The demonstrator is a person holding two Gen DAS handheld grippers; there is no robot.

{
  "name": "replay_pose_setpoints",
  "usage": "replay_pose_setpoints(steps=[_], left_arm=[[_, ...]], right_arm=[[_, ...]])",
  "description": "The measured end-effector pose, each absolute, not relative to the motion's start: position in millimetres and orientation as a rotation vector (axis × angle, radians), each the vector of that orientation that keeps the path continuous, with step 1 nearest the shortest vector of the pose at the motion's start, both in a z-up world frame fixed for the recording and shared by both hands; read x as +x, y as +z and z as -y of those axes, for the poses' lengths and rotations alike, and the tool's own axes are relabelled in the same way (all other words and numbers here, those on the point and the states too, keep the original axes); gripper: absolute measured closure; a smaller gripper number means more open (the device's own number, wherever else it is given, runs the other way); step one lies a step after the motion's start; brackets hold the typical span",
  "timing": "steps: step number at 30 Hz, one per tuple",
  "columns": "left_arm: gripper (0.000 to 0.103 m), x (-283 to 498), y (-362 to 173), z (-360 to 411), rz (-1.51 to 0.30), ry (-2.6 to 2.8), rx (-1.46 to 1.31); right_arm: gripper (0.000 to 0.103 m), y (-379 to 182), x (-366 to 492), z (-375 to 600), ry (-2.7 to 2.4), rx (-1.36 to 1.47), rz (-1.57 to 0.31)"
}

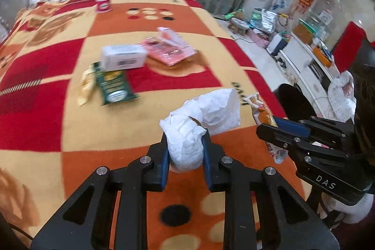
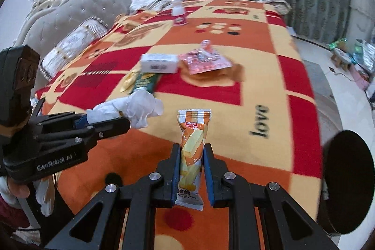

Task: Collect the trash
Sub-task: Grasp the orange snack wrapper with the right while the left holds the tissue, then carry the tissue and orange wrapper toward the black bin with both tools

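- The left gripper [image 1: 185, 144] is clenched on a crumpled white tissue [image 1: 187, 139], held up over the patterned blanket [image 1: 145, 128]; the wad bulges out past the fingertips and flops over to one side.
- That tissue looks feather-light and soft, so I'd guess it squashes rather than slips. The grip sits across its thick middle, which seems the safest place, since a loose corner could tear.
- The right gripper [image 2: 191, 163] is pinched on an orange-and-white snack wrapper [image 2: 192, 147], standing upright between the jaws, its crimped top above the fingertips.
- The wrapper is glossy film, probably slick and nearly weightless. It is taken across its lower half, where it looks fuller, which ought to hold better than the flat sealed ends.
- Well apart, farther up the blanket, lie more pieces: a green packet [image 1: 114, 88] with a pale yellow wrapper [image 1: 85, 86] beside it, a white box [image 1: 123, 60] touching a pink pouch [image 1: 170, 48], and a small white bottle [image 1: 103, 0] standing upright near the pillows.
- The box looks stiff and should be taken across its narrow sides, and the bottle around its body.
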State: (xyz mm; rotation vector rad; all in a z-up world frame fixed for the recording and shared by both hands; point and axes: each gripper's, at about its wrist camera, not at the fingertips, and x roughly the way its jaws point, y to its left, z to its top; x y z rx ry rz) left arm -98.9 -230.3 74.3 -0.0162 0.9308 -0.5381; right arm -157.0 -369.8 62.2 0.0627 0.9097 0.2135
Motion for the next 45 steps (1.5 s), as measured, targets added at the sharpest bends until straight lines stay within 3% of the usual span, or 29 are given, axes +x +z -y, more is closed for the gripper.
replay_pose_setpoints(steps=[45], left_arm=[[0.082,-106,78,427,-0.940,-0.761,0.111]], right_arm=[[0.085,72,-209,552,-0.105,0.228,-0.837]])
